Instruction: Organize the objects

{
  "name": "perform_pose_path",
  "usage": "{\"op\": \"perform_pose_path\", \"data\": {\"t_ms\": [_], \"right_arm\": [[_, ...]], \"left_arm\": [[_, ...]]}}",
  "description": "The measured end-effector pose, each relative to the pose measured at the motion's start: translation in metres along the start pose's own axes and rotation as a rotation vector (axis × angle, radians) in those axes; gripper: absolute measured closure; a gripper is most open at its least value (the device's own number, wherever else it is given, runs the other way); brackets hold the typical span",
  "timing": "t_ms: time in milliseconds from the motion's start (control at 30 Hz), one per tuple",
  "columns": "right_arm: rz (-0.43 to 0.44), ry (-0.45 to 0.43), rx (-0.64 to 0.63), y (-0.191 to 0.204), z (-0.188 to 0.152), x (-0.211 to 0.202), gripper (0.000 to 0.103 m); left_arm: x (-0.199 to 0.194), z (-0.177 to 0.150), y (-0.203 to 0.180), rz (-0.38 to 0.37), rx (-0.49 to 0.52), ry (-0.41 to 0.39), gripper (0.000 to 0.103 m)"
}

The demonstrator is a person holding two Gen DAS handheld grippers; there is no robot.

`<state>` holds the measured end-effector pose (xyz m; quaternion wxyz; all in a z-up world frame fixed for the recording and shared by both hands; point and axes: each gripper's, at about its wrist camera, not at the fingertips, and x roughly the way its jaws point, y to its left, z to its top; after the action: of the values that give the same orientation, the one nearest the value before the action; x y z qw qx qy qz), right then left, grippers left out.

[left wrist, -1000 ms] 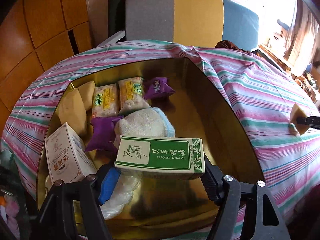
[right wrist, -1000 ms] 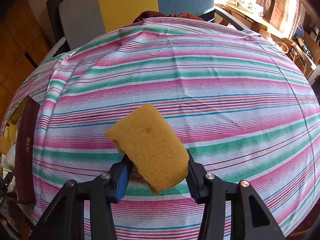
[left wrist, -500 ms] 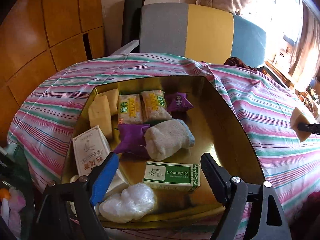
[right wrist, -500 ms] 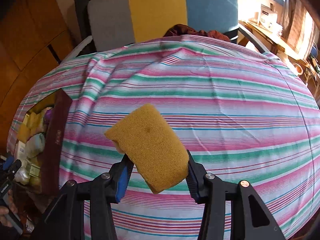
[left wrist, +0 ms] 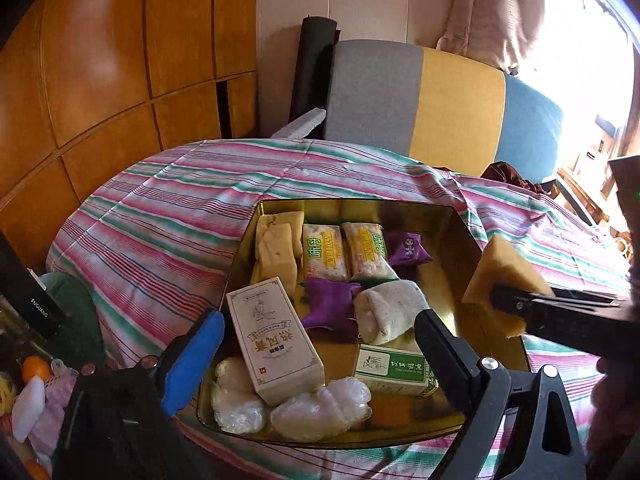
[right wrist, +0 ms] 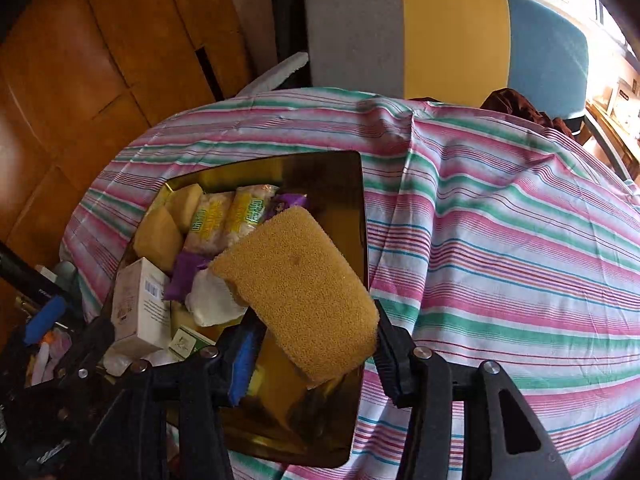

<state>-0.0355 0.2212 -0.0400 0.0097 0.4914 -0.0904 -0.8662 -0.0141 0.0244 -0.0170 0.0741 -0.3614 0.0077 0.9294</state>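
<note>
Striped cloth point(left wrist: 168, 232); gold tin point(left wrist: 464, 236) of snacks point(left wrist: 344, 250), boxes point(left wrist: 272, 344).

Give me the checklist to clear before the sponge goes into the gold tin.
1. Sponge between the right gripper pads, jaws starting to open: ok.
2. Sponge over the gold tin: ok.
3. Bare tin floor along the right side: ok.
4. Left gripper empty, jaws opening: ok.
5. Green essential oil box lying in the tin: ok.
6. Left gripper clear of the sponge's path: cannot tell.
</note>
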Motion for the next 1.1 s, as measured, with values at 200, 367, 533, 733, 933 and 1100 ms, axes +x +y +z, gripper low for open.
{"op": "perform_pose_path", "data": {"t_ms": [200, 367, 533, 733, 933, 1100], "right_arm": [[0.003, 0.072, -0.037, 0.012, -0.019, 0.024, 0.036], [0.010, 0.059, -0.075, 0.016, -0.033, 0.016, 0.029], [0.007, -0.032, -0.064, 0.013, -0.038, -0.009, 0.029], [-0.057, -0.155, -0.065, 0.014, -0.039, -0.037, 0.029], [-0.119, -0.270, -0.071, 0.017, -0.037, -0.061, 0.029], [-0.107, -0.272, -0.082, 0.021, -0.035, -0.061, 0.029]], "left_arm": [[0.001, -0.002, 0.011, 0.025, -0.029, 0.005, 0.001], [0.004, -0.003, 0.014, 0.033, -0.037, 0.018, 0.000], [0.003, -0.003, 0.009, 0.051, -0.008, 0.019, 0.000], [-0.002, -0.004, 0.007, 0.078, -0.003, 0.015, 0.000], [-0.014, -0.006, 0.005, 0.077, -0.012, -0.005, 0.000], [-0.023, -0.008, 0.003, 0.075, -0.027, -0.017, 0.000]]}}
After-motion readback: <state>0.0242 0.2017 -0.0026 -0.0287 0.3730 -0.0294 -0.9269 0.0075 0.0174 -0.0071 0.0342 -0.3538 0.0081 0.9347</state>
